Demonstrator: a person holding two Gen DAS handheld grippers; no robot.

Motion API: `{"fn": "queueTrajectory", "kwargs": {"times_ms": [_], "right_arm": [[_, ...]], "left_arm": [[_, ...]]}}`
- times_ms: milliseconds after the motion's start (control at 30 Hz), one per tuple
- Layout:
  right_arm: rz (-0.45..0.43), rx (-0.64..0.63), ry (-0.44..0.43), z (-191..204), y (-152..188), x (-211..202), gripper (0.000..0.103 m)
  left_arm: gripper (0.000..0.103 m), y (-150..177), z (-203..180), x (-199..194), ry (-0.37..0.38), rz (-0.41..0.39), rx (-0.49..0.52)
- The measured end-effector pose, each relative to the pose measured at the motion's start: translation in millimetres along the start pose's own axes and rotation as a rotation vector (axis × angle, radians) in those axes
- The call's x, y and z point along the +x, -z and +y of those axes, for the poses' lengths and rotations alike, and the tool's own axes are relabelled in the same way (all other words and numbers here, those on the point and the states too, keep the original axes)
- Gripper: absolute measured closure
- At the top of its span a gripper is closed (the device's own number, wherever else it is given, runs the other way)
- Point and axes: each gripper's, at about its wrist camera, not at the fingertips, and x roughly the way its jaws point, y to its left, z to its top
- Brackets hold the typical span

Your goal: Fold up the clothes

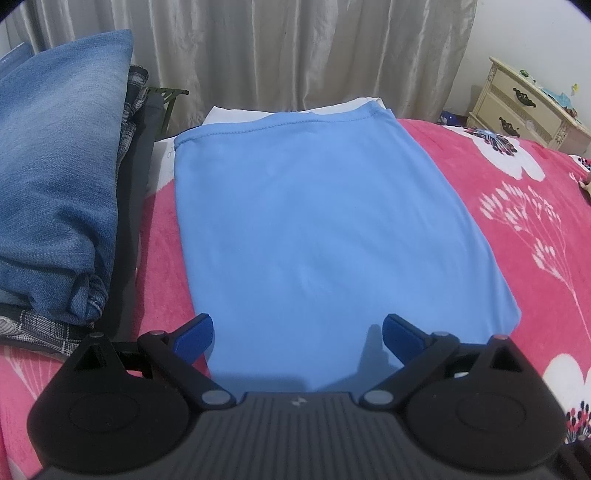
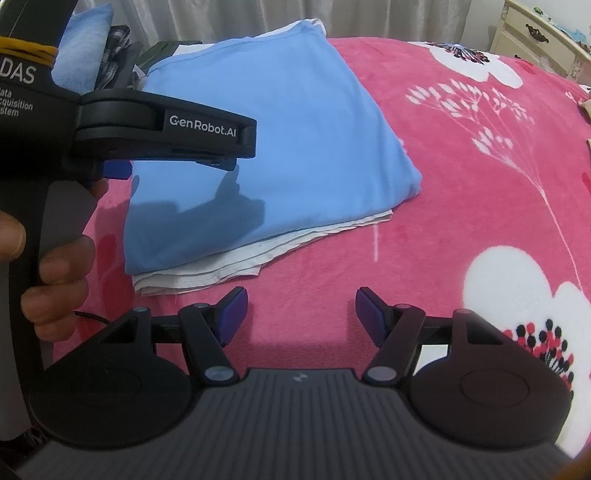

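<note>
Grey curtain [image 1: 258,55] behind bed; pink floral blanket [image 1: 517,221]; cream nightstand [image 1: 524,99] far right, against white wall [image 1: 524,33].

The folded light-blue cotton garment [image 2: 273,125] covers most of the white folded cloth [image 2: 221,266] beneath it; you see only its edges. Your left gripper [image 2: 177,162] hides its fingertips here. The cream wooden nightstand [image 1: 532,99] is cut off by the frame edge.

Soft, even indoor light from above leaves both views bright and fairly sharp — the left gripper [image 2: 177,155] casts a dark shadow on the blue garment [image 2: 280,122], fisheye bending curves the edges, and the corners vignette to black.
</note>
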Motion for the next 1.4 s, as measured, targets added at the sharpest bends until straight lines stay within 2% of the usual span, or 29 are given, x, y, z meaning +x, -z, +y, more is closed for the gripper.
{"fn": "queueTrajectory", "kwargs": {"times_ms": [1400], "right_arm": [[0.017,-0.018,-0.007,5.2,-1.4,0.6,0.038]], "left_arm": [[0.004,2.0,-0.9,-0.2,0.0,0.004,-0.012]]}}
